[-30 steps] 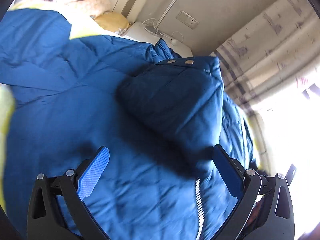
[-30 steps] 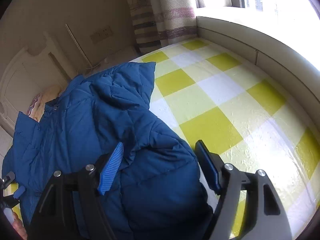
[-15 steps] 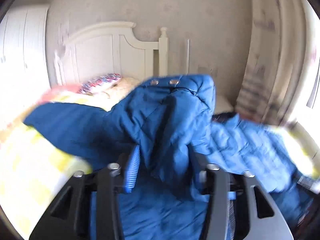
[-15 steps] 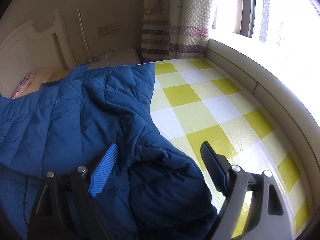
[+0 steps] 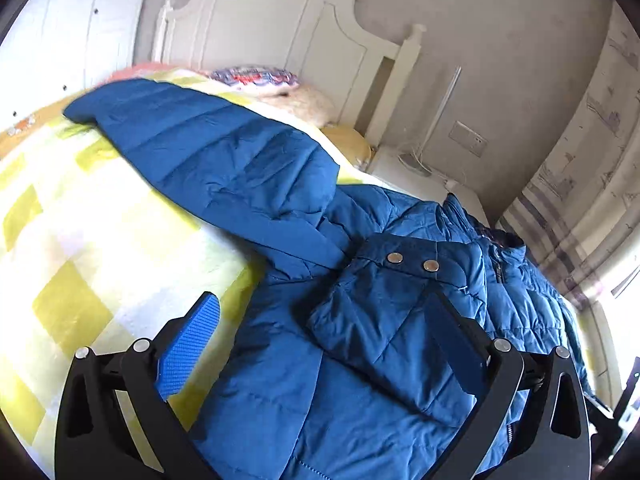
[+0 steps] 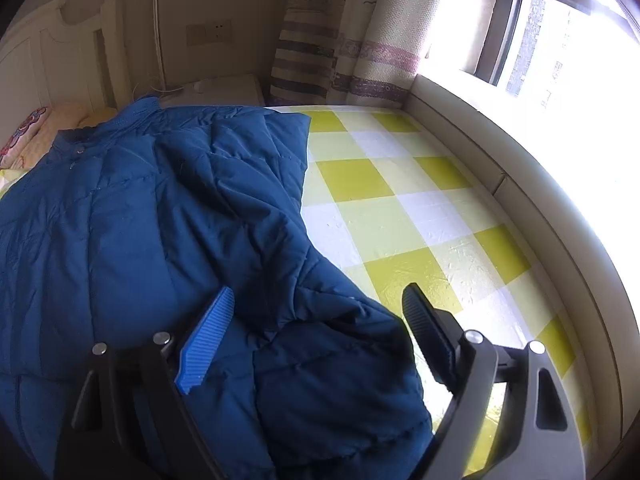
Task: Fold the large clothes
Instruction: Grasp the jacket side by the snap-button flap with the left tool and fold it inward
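1. My left gripper [image 5: 320, 356] hangs with jaws spread wide, nothing clamped, above a folded flap with two snaps [image 5: 412, 262].
2. My right gripper [image 6: 316, 332] is likewise agape over the blue padded jacket [image 6: 160, 220].
3. The jacket lies on the checked bedspread [image 6: 400, 208]; one sleeve [image 5: 208, 148] runs toward 10 o'clock from the left tool, which looks nearer to it.

My left tool [image 5: 320, 344] sits low in the frame over the jacket [image 5: 360, 360], which lies on the bed [image 5: 80, 240]. One sleeve [image 5: 192, 140] stretches to the upper left, toward the pillow [image 5: 256, 78] and the headboard [image 5: 280, 20] behind it. In the right view, my right tool [image 6: 320, 320] straddles a folded sleeve [image 6: 328, 360] at the bottom; the jacket fills the left, the window [image 6: 560, 60] the upper right.
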`<state>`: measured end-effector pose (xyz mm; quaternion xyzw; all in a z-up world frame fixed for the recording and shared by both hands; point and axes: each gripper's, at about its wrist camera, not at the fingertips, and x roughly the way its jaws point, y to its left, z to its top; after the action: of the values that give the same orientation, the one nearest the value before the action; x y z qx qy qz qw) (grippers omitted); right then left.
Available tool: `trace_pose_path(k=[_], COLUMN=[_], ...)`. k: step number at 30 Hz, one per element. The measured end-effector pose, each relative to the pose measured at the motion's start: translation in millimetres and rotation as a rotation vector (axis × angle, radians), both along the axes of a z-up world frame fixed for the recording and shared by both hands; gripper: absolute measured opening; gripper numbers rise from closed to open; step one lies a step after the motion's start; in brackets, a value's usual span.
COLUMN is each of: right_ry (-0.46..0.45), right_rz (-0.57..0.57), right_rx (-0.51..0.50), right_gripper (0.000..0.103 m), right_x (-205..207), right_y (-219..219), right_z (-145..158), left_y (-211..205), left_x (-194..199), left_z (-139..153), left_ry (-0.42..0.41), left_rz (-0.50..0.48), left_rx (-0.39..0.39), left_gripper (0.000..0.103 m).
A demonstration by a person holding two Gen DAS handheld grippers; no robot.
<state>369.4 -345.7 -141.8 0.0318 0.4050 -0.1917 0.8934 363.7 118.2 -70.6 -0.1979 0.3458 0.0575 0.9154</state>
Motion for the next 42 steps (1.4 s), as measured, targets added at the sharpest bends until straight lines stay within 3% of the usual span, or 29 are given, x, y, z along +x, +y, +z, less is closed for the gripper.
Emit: trace_pose_path(k=[3, 5, 6, 8, 9, 10, 11, 12, 13, 16, 18, 20, 21, 23, 25, 30, 35, 37, 40, 41, 42], right_ry=[-0.001, 0.001, 0.002, 0.006, 0.007, 0.007, 0.006, 0.006, 0.007, 0.009, 0.011, 0.011, 0.01, 0.009, 0.007, 0.011, 0.008, 0.008, 0.009, 0.01, 0.01], right_rz=[-0.002, -0.005, -0.006, -0.007, -0.007, -0.007, -0.007, -0.007, -0.007, -0.008, -0.009, -0.009, -0.009, -0.011, -0.013, -0.015, -0.016, -0.015, -0.015, -0.014, -0.014], right_rx=[-0.002, -0.004, -0.004, -0.005, -0.004, -0.003, -0.003, -0.002, -0.004, -0.003, 0.002, 0.011, 0.015, 0.015, 0.007, -0.002, 0.001, 0.002, 0.008, 0.011, 0.013], right_gripper=[0.086, 0.087, 0.087, 0.087, 0.087, 0.087, 0.087, 0.087, 0.087, 0.088, 0.088, 0.088, 0.089, 0.089, 0.09, 0.091, 0.091, 0.091, 0.091, 0.091, 0.091], right_x=[-0.6, -0.4, -0.3, 0.1, 0.5, 0.6, 0.7, 0.9, 0.8, 1.1, 1.6, 1.9, 1.9, 1.5, 1.0, 1.3, 1.0, 1.1, 1.2, 1.3, 1.1], right_y=[-0.1, -0.3, -0.1, -0.6, -1.1, -1.4, -1.8, -1.8, -1.5, -1.6, -2.5, -3.6, -4.2, -4.5, -3.4, -1.7, -1.8, -2.0, -1.8, -2.3, -3.0], right_z=[0.4, 0.2, 0.1, -0.4, -0.6, -0.8, -0.8, -0.9, -0.7, -1.1, -1.8, -2.5, -2.8, -2.8, -2.4, -2.9, -3.1, -3.2, -3.7, -4.0, -4.0], left_y=[14.7, 14.1, 3.2, -19.1, -28.2, -33.4, -34.7, -29.9, -20.7, 5.6, 23.1, 30.0, 34.5, 38.5, 31.9, 9.2, 10.3, 18.9, 23.3, 20.6, 15.2], left_x=[29.0, 48.6, 57.5, 58.4, 56.1, 50.0, 42.0, 33.1, 20.9, -21.1, -32.7, -26.1, -23.5, -12.4, 0.8, 25.4, 41.3, 30.1, 6.8, 3.4, 4.4], left_z=[-17.9, -34.3, -38.0, -37.4, -38.0, -36.5, -32.5, -24.6, -14.7, 14.4, 14.7, 4.6, 1.3, -13.1, -28.5, -44.1, -45.9, -41.1, -28.6, -24.0, -21.7], left_ry=[0.12, 0.189, 0.209, 0.185, 0.173, 0.16, 0.142, 0.115, 0.072, -0.051, -0.032, 0.015, 0.017, 0.04, 0.106, 0.133, 0.168, 0.138, 0.03, 0.023, 0.042], left_rz=[-0.017, -0.082, -0.102, -0.137, -0.144, -0.126, -0.103, -0.077, -0.048, 0.15, 0.191, 0.097, 0.022, -0.141, -0.181, -0.15, -0.099, -0.131, -0.166, -0.196, -0.203], left_rx=[-0.078, -0.13, -0.092, 0.072, 0.136, 0.205, 0.25, 0.262, 0.263, 0.334, 0.314, 0.236, 0.158, -0.085, -0.21, -0.223, -0.325, -0.41, -0.436, -0.418, -0.379], left_gripper=[0.094, 0.092, 0.09, 0.081, 0.064, 0.056, 0.031, 0.011, 0.001, 0.0, 0.0, 0.0, 0.001, 0.001, 0.002, 0.007, 0.007, 0.007, 0.008, 0.017, 0.068])
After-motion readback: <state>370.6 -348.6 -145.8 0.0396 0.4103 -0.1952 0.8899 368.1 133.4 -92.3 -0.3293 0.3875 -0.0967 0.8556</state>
